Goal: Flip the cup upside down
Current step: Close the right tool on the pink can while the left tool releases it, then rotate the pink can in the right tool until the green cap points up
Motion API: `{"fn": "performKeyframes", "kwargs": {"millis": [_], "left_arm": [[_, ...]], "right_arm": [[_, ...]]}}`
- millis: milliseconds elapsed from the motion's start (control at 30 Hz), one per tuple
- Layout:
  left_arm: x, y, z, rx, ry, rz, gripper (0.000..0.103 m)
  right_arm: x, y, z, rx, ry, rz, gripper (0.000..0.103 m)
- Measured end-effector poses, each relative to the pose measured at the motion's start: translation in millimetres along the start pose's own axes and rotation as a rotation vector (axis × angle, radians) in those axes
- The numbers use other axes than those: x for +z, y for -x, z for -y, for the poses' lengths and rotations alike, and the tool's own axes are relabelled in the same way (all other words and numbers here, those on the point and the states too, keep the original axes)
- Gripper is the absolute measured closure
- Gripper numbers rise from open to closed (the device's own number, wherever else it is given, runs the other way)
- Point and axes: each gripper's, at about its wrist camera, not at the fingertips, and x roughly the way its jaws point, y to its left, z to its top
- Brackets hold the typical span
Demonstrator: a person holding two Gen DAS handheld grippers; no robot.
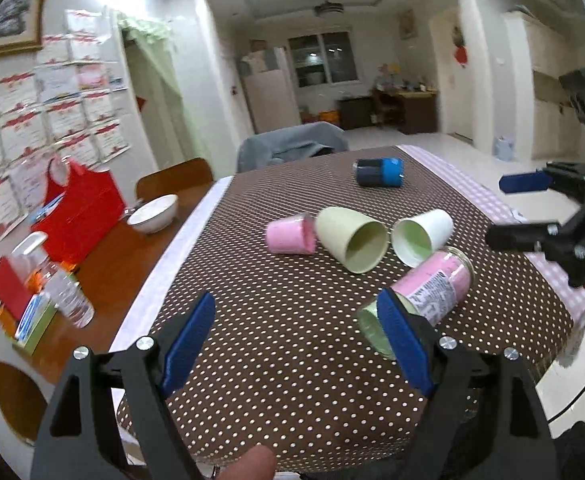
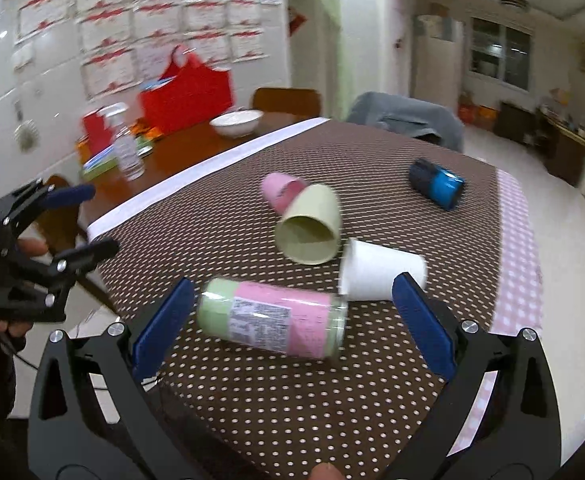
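Several cups lie on their sides on the dotted brown tablecloth (image 1: pixel 276 344): a pink cup (image 1: pixel 290 235) (image 2: pixel 280 192), a pale yellow-green cup (image 1: pixel 350 238) (image 2: pixel 310 228), a white cup (image 1: pixel 422 236) (image 2: pixel 380 276), a blue cup (image 1: pixel 380 172) (image 2: pixel 436 184), and a pink-and-green glass jar with a label (image 1: pixel 428 290) (image 2: pixel 272 320). My left gripper (image 1: pixel 296 344) is open and empty, above the cloth just left of the jar. My right gripper (image 2: pixel 292 320) is open, its fingers either side of the jar without touching it. Each gripper shows in the other's view, the right (image 1: pixel 520 208) and the left (image 2: pixel 84 220).
A wooden table (image 1: pixel 120 256) to the left carries a white bowl (image 1: pixel 152 208) (image 2: pixel 236 122), a red bag (image 1: pixel 78 208) (image 2: pixel 188 96), a water bottle (image 1: pixel 68 296) (image 2: pixel 126 148) and boxes. A grey-draped chair (image 1: pixel 292 144) (image 2: pixel 408 118) stands behind the cloth. Pink checked cloth (image 2: pixel 520 240) runs along the right edge.
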Motion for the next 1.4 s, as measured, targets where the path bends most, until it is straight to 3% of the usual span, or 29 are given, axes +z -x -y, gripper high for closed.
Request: {"fn": "performKeyframes", "kwargs": {"millis": [233, 400, 1400], "left_arm": [[-5, 12, -15, 0.093, 0.062, 0.018, 0.021], [-9, 18, -25, 0.127, 0.087, 0.027, 0.021], [-28, -4, -25, 0.106, 0.120, -0.056, 0.021]], "right_arm": [[4, -13, -26, 0.097, 0.166, -0.037, 0.006], [3, -29, -32, 0.106, 0.271, -0.102, 0.006], [-20, -157, -62, 0.105, 0.866, -0.632, 0.006]]}}
